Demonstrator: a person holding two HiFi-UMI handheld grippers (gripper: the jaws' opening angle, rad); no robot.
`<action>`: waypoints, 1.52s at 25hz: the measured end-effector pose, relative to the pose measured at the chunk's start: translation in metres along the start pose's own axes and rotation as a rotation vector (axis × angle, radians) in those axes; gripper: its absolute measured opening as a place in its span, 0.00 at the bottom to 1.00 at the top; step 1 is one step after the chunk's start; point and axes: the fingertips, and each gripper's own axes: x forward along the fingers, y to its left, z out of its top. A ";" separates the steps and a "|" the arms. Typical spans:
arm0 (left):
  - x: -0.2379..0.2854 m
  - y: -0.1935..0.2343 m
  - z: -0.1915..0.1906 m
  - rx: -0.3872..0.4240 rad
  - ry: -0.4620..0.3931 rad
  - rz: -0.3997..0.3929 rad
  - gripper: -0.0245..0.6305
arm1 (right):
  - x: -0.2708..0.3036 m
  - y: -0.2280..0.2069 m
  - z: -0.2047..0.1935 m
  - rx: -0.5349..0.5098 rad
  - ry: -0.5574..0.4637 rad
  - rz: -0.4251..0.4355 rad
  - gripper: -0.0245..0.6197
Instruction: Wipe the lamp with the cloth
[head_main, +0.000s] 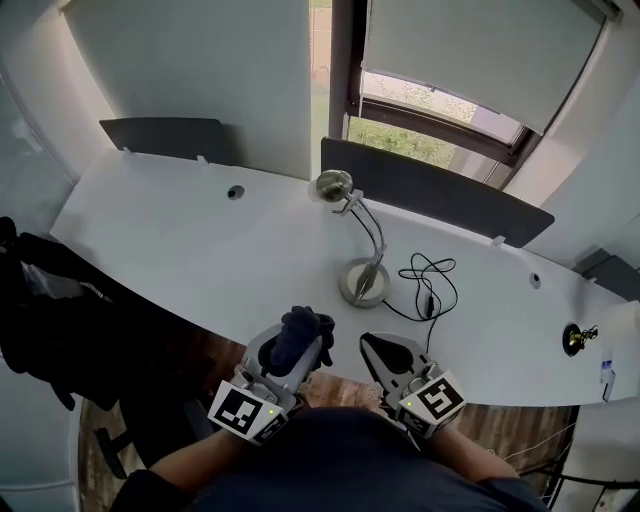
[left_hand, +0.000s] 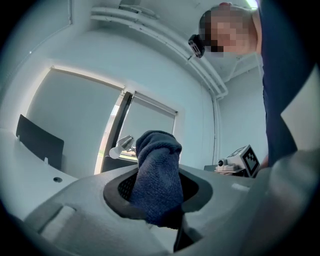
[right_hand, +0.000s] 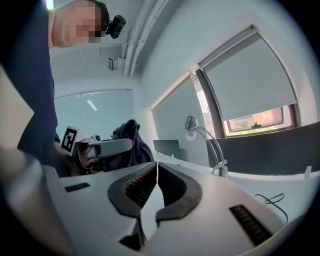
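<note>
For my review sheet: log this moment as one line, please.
stage: wiping not yet begun | left tongs: shut on cloth | right tongs: shut, empty | lamp: upright on desk, untouched

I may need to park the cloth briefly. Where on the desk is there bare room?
Widest bare patch: the left half of the desk, from the grommet hole to the lamp. A smaller one lies between the black cable and the small brass object near the right end. Crowded only beside the lamp base, where the cable coils.

Soft daylight enters through the window (head_main: 430, 140); both gripper views bulge, with dark corners.
</note>
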 end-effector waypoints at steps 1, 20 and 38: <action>0.002 0.009 0.003 0.010 0.006 -0.027 0.22 | 0.010 -0.001 0.001 0.003 0.005 -0.018 0.06; 0.047 0.108 0.020 -0.005 0.022 -0.128 0.22 | 0.075 -0.080 0.029 -0.107 0.057 -0.304 0.16; 0.128 0.121 0.065 0.279 0.014 0.007 0.23 | 0.117 -0.168 0.033 -0.315 0.121 -0.098 0.46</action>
